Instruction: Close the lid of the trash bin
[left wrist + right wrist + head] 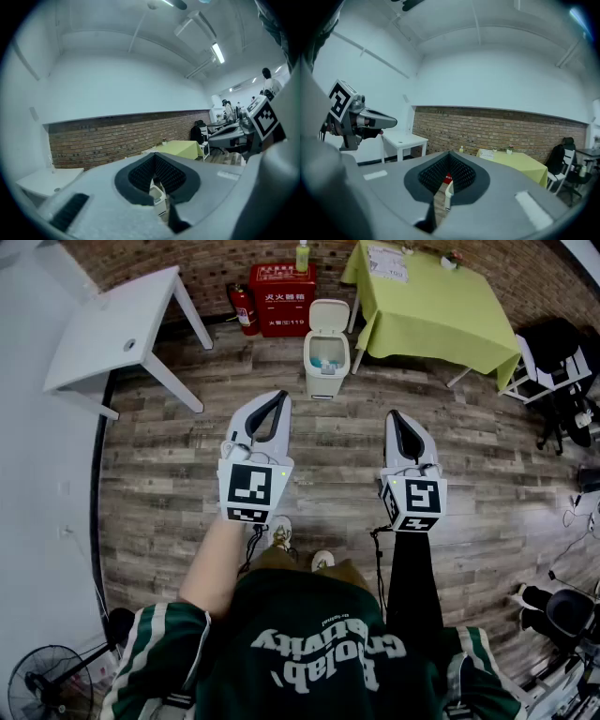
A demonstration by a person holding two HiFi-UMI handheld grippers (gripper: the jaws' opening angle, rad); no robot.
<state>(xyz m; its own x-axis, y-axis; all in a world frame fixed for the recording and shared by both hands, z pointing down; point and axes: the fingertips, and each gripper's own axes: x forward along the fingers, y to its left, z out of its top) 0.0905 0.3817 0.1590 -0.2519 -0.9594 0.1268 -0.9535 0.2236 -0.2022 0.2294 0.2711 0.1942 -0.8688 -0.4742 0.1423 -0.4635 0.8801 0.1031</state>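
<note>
Bin open, both grippers idle and well short of it.
Left gripper [278, 396] and right gripper [396, 416] both have jaws together with nothing in them. Bin [326, 367] stands on the floor ahead, just beside the green table [441, 310], lid [329, 314] tipped up and back. My read: step in closer, leave the jaws closed, hook one tip behind the lid's top edge and push it forward and down. Ease off near the end so it doesn't slam or shove the bin.

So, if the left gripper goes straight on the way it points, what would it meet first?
Probably the white trash bin, its lid up: it shows past the tips of the shut left gripper. Wood floor lies between; depth is unclear.
</note>
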